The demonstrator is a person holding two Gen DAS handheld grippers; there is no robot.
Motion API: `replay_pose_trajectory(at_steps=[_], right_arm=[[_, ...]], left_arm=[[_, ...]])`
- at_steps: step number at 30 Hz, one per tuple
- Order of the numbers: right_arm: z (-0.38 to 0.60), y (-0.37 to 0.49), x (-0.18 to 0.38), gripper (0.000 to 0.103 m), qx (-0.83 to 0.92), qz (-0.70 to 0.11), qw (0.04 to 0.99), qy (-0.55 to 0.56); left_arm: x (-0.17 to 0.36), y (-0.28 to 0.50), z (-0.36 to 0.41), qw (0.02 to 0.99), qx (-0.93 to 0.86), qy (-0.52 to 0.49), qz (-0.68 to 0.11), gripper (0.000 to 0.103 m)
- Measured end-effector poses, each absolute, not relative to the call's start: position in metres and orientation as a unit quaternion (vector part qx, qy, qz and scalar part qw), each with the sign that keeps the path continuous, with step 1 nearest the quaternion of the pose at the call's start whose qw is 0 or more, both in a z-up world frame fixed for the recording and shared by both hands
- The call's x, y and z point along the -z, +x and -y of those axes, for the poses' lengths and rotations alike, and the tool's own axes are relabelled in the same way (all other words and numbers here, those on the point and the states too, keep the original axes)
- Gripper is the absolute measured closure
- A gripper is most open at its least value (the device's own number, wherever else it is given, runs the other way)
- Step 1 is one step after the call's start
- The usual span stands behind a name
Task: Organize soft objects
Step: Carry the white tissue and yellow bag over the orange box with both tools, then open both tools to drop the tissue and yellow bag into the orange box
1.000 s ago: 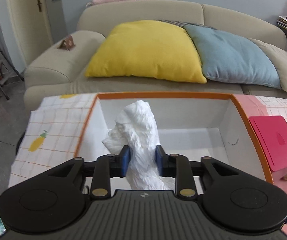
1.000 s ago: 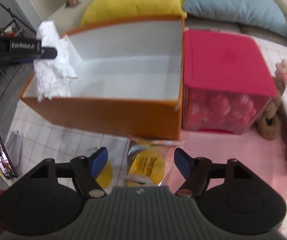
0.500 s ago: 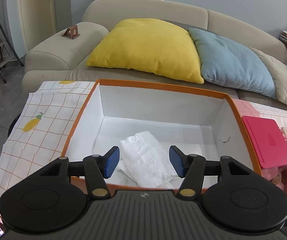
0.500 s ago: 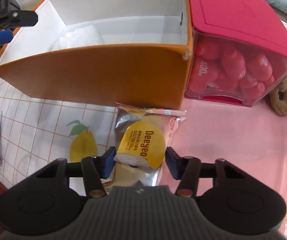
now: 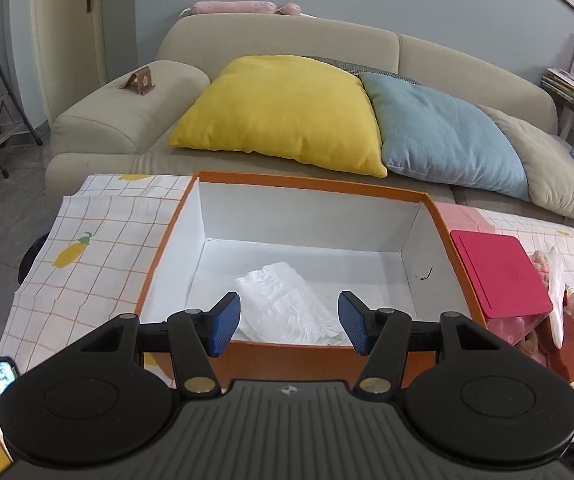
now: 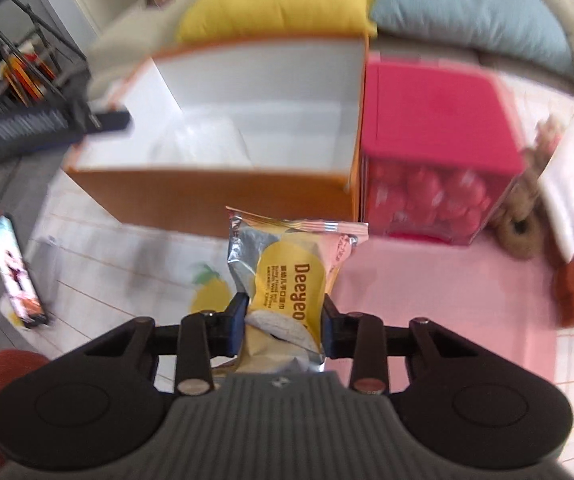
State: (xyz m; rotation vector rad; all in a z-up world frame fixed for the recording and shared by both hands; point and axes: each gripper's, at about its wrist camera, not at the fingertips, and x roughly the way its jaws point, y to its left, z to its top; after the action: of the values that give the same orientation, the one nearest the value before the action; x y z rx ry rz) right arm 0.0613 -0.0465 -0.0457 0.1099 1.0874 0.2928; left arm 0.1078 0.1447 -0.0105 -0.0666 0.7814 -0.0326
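An orange box with a white inside stands on the checked cloth. A crumpled white soft pack lies on its floor near the front wall. My left gripper hangs open above the box's near edge, nothing between its blue pads. In the right wrist view the same orange box is ahead, with the white pack inside it. My right gripper has its jaws closing on a silver and yellow snack packet, pads pressing its sides, lifted off the cloth.
A clear bin with a red lid stands against the box's right side, brown plush toys beyond it. A phone lies at the left on the cloth. A sofa with yellow and blue cushions is behind.
My left gripper let go of the white pack, which dropped into the box, then drew back. My right gripper came down, closed on the snack packet and lifted it.
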Motion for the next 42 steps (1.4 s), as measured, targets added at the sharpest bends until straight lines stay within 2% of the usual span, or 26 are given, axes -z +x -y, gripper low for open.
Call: replay_pose_trajectory(at_steps=[5,10,15,20,29,33,42], right_arm=[[0.050,0.063,-0.002,0.067,-0.160,-0.456,0.873,0.073],[0.038,0.100,-0.020,0.067,-0.167,-0.424,0.887,0.070],[0.018,0.148,-0.009,0.067,-0.154,-0.428,0.890,0.036],[0.004,0.188,0.028,0.067,-0.131,-0.461,0.878,0.006],[-0.008,0.206,0.078,0.063,-0.134,-0.511,0.848,-0.031],[-0.003,0.204,0.079,0.057,-0.137,-0.513,0.847,-0.022],[0.029,0.154,0.042,0.053,-0.131,-0.452,0.882,0.021]], left_arm=[[0.008,0.106,-0.149,0.923,0.015,-0.041,-0.383,0.038],[0.012,0.105,-0.149,0.920,0.030,-0.031,-0.390,0.038],[0.021,0.111,-0.151,0.913,0.022,-0.036,-0.405,0.038],[0.027,0.122,-0.155,0.909,0.019,-0.043,-0.413,0.038],[0.038,0.129,-0.158,0.903,0.017,-0.059,-0.425,0.038],[0.037,0.129,-0.156,0.904,0.017,-0.058,-0.424,0.038],[0.014,0.105,-0.129,0.925,0.038,-0.037,-0.375,0.038]])
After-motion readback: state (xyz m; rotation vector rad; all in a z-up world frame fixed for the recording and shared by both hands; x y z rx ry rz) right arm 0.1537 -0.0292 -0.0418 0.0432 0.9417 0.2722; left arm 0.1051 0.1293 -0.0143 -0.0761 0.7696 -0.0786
